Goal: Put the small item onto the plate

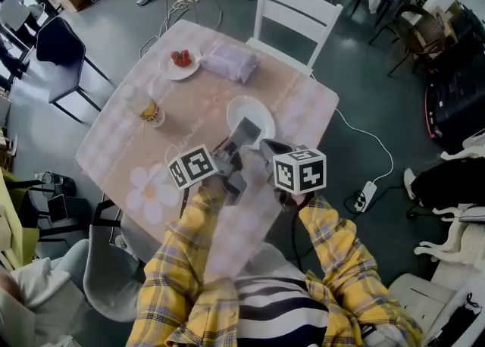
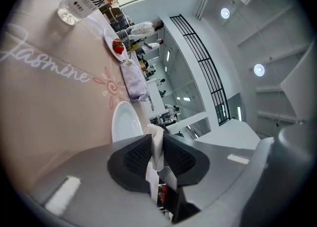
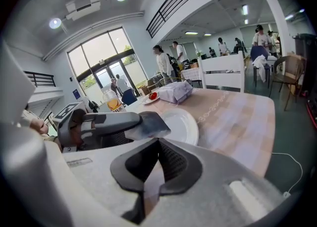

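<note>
A small pale item (image 2: 155,146) sits pinched between the ribbed pads of my left gripper (image 2: 158,136), which is shut on it. In the head view the left gripper (image 1: 244,135) reaches over the near edge of the empty white plate (image 1: 244,107), hiding the item. The same plate (image 2: 124,122) lies just ahead of the jaws in the left gripper view. My right gripper (image 1: 270,146) hovers close beside the left, at the plate's near right side. Its jaws (image 3: 159,141) meet at the tips with nothing between them. The plate (image 3: 183,124) and the left gripper (image 3: 111,124) show beyond them.
On the pink patterned tablecloth (image 1: 303,103) stand a bottle with an orange label (image 1: 149,109), a small plate of strawberries (image 1: 180,61) and a wrapped tissue pack (image 1: 229,61). A white chair (image 1: 295,12) stands at the far side. A cable and power strip (image 1: 366,194) lie on the floor.
</note>
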`<state>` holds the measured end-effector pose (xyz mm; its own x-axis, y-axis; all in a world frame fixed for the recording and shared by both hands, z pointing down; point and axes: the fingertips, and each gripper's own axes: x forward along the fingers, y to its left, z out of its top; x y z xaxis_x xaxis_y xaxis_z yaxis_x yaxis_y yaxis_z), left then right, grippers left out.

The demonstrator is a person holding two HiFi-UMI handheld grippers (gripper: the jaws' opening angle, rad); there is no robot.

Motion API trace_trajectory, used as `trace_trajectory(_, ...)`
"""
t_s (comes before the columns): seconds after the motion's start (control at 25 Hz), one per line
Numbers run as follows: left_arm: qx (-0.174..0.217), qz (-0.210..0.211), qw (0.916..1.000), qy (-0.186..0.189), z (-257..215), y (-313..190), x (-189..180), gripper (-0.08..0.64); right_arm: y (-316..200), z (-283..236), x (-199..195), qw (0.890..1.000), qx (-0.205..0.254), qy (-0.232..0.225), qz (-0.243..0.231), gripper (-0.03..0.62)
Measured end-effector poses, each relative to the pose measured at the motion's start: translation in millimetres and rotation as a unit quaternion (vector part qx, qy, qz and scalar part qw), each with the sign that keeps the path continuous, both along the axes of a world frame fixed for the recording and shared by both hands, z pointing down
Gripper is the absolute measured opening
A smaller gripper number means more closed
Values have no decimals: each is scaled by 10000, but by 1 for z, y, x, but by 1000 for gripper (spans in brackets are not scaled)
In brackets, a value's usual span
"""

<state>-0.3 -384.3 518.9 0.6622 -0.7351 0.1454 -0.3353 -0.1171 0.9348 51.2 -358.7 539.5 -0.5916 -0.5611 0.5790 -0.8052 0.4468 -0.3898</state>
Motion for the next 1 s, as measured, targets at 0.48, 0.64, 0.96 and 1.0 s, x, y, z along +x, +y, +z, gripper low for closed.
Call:
trace_trajectory(0.48, -247, 520, 9956, -744, 13, -22, 11, 66, -8, 4, -4, 9998, -133, -126, -29, 0)
trace_trajectory(0.64, -351, 524, 9953, -734, 16, -30, 11, 67, -13, 5, -4, 9999, -119, -101, -32, 0)
trace_trajectory(0.96, -548, 682, 9922, -894, 24, -38, 15, 71, -13, 8, -3, 9998, -173, -111, -9, 0)
trace_trajectory(1.0, -560, 705, 9918, -907, 24, -39, 16, 71, -13, 8, -3, 9998, -174, -115, -12, 0)
